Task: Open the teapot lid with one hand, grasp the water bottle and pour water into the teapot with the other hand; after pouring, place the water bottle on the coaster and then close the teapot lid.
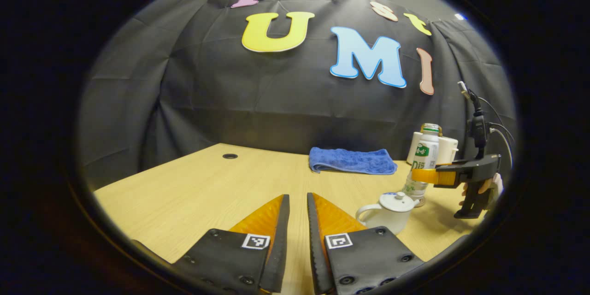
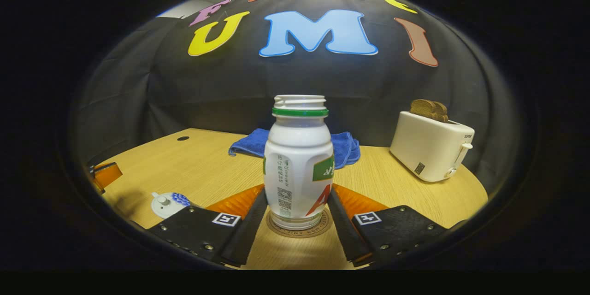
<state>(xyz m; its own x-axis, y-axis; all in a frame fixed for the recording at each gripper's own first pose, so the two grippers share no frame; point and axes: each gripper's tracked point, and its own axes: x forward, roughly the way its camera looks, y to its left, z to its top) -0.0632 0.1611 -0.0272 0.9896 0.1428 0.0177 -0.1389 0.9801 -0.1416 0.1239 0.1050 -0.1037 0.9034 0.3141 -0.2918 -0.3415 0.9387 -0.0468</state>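
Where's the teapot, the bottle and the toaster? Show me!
teapot (image 1: 391, 219), left gripper view, on its round body.
bottle (image 2: 298, 166), right gripper view, on its belly.
toaster (image 2: 426, 147), right gripper view, on its front side.

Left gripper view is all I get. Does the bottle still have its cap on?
Observer: No. The bottle has no cap, and its mouth is open.
Operator: What's under it?
Observer: A round coaster. The bottle stands on it.
Operator: What's the white box behind it?
Observer: A toaster, with bread sticking out of the top.
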